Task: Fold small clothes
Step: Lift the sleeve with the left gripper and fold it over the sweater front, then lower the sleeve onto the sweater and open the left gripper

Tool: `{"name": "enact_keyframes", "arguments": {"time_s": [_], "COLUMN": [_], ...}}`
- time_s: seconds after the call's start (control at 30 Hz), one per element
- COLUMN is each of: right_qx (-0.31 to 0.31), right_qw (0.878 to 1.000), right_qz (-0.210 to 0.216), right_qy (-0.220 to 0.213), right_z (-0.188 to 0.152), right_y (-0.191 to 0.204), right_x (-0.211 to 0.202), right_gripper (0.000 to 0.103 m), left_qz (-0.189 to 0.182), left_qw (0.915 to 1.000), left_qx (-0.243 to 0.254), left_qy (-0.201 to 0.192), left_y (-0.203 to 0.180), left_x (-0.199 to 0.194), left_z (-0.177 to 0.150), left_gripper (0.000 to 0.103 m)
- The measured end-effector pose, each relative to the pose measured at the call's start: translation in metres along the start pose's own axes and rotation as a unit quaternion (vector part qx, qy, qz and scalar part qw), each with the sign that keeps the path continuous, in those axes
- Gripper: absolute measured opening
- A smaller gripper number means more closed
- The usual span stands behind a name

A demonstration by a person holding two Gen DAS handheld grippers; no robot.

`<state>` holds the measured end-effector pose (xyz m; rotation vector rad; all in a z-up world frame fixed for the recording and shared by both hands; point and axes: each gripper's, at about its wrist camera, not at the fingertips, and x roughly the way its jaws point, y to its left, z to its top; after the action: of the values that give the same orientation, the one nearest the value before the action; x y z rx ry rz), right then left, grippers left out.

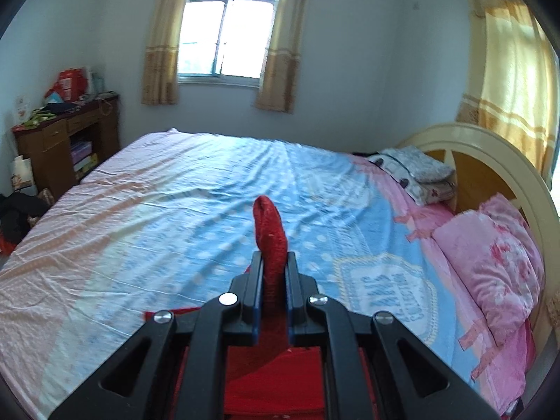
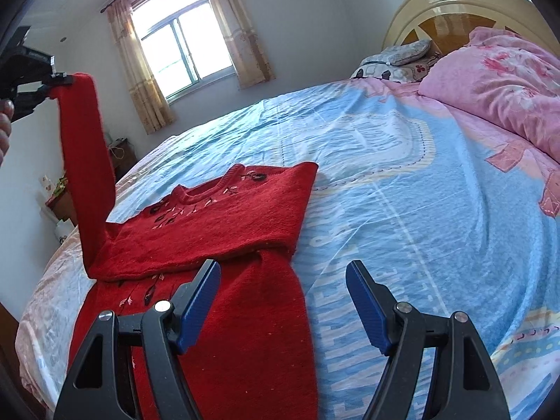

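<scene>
sweater [image 2: 210, 217]: red knit, lies flat on the bed sheet [image 2: 402, 182], neckline at the far end, hem end near the camera; the body looks already doubled over once across its width.
sleeve [image 2: 87, 161]: lifted off the sweater's left edge, stands almost upright, cuff at top, root at the left shoulder.
left gripper [image 1: 274, 273]: jaws closed on the sleeve cuff, red knit sticks out past the tips; in the right wrist view it sits high at far left [image 2: 52, 82].
right gripper [image 2: 283, 301]: jaws apart, nothing between them, low over the near right edge of the sweater, left pad [image 2: 199, 304] above the red knit.
key relation: sleeve's long axis runs up-down; the body lies to its right, so my read is the sleeve goes rightward and down across the chest.
nearer hand: left, it already has the cuff.
</scene>
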<state>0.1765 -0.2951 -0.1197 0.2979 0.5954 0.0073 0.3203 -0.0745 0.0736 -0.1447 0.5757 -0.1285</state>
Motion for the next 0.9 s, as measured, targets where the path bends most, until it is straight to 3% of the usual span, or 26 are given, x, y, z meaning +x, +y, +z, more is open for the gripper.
{"name": "enact_keyframes", "arguments": {"time_s": [0.37, 0.47, 0.6, 0.67, 0.7, 0.73, 0.8, 0.9], "right_qx": [0.045, 0.071, 0.092, 0.094, 0.094, 0.093, 0.091, 0.086], "right_qw": [0.999, 0.997, 0.995, 0.995, 0.995, 0.995, 0.995, 0.995], "right_qz": [-0.027, -0.033, -0.036, -0.038, -0.038, -0.039, -0.040, -0.039], "right_qy": [0.012, 0.021, 0.025, 0.025, 0.024, 0.023, 0.021, 0.021], "right_z": [0.000, 0.002, 0.002, 0.003, 0.003, 0.003, 0.003, 0.003], "right_y": [-0.023, -0.036, -0.047, -0.048, -0.049, -0.049, -0.048, -0.046], "right_x": [0.007, 0.010, 0.011, 0.011, 0.010, 0.009, 0.009, 0.010], "right_gripper": [0.075, 0.075, 0.075, 0.075, 0.075, 0.075, 0.075, 0.075], "left_qz": [-0.015, -0.001, -0.013, -0.016, -0.017, -0.015, -0.003, 0.057], "left_qw": [0.9936, 0.9873, 0.9800, 0.9766, 0.9754, 0.9741, 0.9715, 0.9662], "left_qx": [0.100, 0.146, 0.185, 0.207, 0.215, 0.223, 0.237, 0.251], "left_qy": [0.051, 0.063, 0.072, 0.056, 0.046, 0.033, 0.016, 0.011], "left_y": [-0.087, -0.108, -0.121, -0.121, -0.119, -0.113, -0.098, -0.053], "left_x": [0.065, 0.082, 0.078, 0.064, 0.055, 0.046, 0.035, 0.031], "left_z": [-0.086, -0.119, -0.144, -0.152, -0.155, -0.158, -0.164, -0.169], "left_gripper": [0.011, 0.020, 0.026, 0.041, 0.057, 0.067, 0.070, 0.073]}}
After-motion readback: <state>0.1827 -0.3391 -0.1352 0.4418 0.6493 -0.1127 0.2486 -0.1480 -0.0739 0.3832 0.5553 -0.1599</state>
